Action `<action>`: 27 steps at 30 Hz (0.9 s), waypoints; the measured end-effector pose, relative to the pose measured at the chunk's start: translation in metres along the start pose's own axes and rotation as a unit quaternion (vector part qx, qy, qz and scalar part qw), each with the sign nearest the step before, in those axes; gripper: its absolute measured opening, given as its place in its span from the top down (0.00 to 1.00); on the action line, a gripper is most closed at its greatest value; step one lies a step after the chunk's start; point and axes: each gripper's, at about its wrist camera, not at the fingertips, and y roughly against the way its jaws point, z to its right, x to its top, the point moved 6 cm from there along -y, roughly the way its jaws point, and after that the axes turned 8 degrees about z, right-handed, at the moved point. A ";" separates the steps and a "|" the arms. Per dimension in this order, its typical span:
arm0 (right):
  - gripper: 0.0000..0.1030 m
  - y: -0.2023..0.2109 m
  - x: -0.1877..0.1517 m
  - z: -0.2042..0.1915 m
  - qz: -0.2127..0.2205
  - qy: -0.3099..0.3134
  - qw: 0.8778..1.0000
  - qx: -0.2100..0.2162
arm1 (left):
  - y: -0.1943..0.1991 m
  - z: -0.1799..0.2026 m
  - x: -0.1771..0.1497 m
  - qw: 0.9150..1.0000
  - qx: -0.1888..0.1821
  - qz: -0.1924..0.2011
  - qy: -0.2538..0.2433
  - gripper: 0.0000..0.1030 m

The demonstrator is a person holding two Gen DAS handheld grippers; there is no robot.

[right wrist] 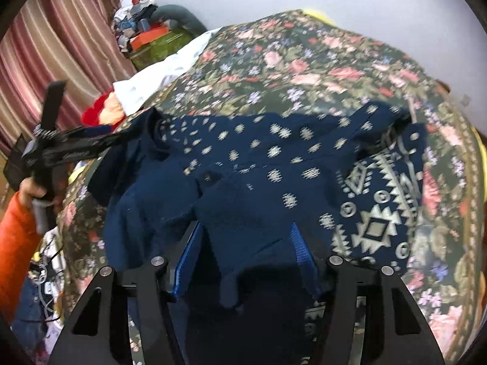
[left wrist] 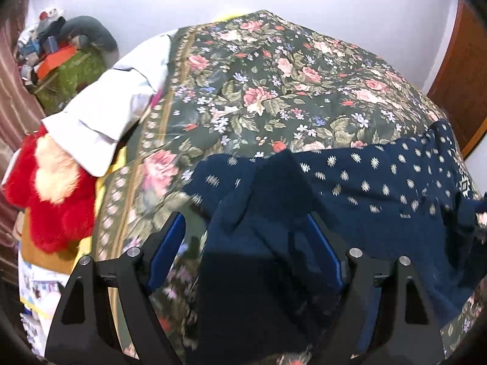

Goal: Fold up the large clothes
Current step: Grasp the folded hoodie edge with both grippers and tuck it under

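Observation:
A navy garment [left wrist: 365,188] with small cream motifs lies across the near part of a floral bedspread [left wrist: 258,91]. My left gripper [left wrist: 246,228] stands with its blue fingers [left wrist: 169,243] wide apart and a bunched navy fold draped between them. In the right wrist view the same garment [right wrist: 258,158] spreads out, with a cream geometric border [right wrist: 374,222] at the right. My right gripper [right wrist: 243,243] also has its fingers [right wrist: 188,261] wide apart with navy cloth hanging between them. The left gripper [right wrist: 61,152] shows at the garment's left corner, held by a hand in an orange sleeve.
A white garment [left wrist: 121,97] lies at the bed's left edge above a red and cream plush toy [left wrist: 51,188]. A cluttered pile [right wrist: 146,36] stands by striped curtains [right wrist: 61,45]. A wooden door [left wrist: 462,73] is at the right. The wall is white.

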 end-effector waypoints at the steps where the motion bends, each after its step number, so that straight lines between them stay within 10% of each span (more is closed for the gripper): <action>1: 0.56 -0.001 -0.001 -0.001 -0.001 0.003 1.000 0.001 | -0.006 0.000 0.001 1.000 0.004 -0.002 -0.002 0.33; 4: 0.82 -0.008 -0.004 -0.001 -0.015 0.002 1.000 -0.001 | -0.026 0.003 0.003 0.999 0.023 -0.016 -0.020 0.52; 10: 0.91 0.000 -0.001 -0.001 0.007 0.011 0.999 -0.034 | -0.036 0.009 -0.001 0.998 0.044 -0.015 -0.032 0.88; 20: 0.92 0.047 0.067 0.022 0.138 0.008 0.979 -0.152 | 0.033 -0.004 0.030 0.997 0.038 0.069 0.013 0.92; 27: 0.92 0.007 0.088 0.061 0.115 0.018 0.967 -0.225 | 0.008 -0.053 0.030 0.990 0.066 0.056 0.112 0.92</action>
